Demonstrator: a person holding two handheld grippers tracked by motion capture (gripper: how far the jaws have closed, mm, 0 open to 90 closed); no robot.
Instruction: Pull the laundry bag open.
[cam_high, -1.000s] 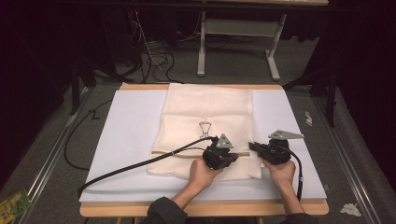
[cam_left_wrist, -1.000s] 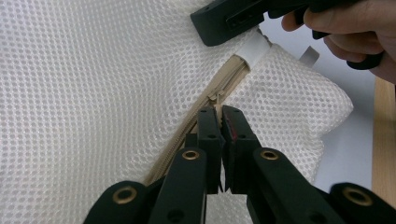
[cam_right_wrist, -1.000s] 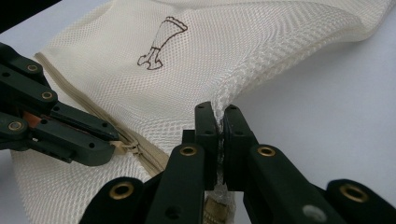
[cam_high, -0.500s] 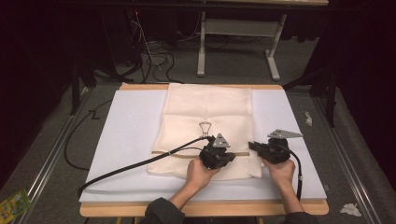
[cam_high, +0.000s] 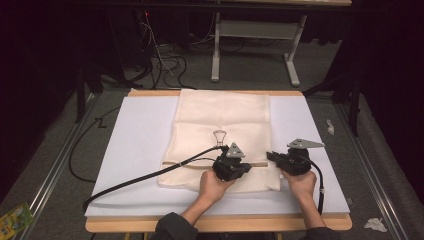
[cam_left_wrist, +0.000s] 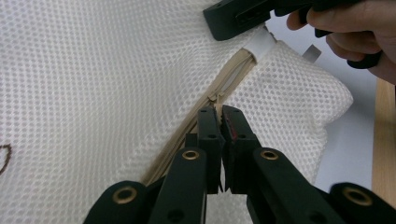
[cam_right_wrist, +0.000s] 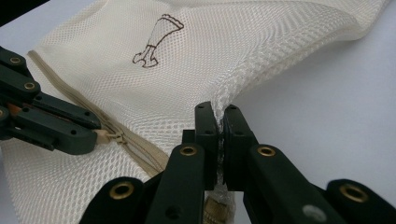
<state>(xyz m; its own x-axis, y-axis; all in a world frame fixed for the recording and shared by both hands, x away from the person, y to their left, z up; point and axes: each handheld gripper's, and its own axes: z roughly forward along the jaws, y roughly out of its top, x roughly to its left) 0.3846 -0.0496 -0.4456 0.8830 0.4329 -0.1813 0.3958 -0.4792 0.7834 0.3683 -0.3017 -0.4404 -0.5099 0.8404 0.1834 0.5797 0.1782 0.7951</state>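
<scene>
We find one mesh laundry bag (cam_high: 220, 137) lying flat on the white table top (cam_high: 135, 150), near edge toward the person, zipper (cam_high: 200, 163) running across its lower part. Left gripper (cam_left_wrist: 219, 114): jaws closed on the zipper pull (cam_left_wrist: 215, 99), approx. mid-way along the seam. Right gripper (cam_right_wrist: 219, 116): jaws closed on a pinch of mesh at the bag's edge, by the zipper's end.

Handling, our judgement: bag is light, soft, no stiffness; it bunches and slides on the smooth top unless one end is anchored. Mesh can snag or stretch, so pull along the seam, not across. Best holds: pull tab for the slider, fabric next to the zipper end for counter-tension.

Count: 1 bag, 1 zipper, 1 printed mark (cam_right_wrist: 156, 42) on the bag, 2 grippers, 2 hands.
</scene>
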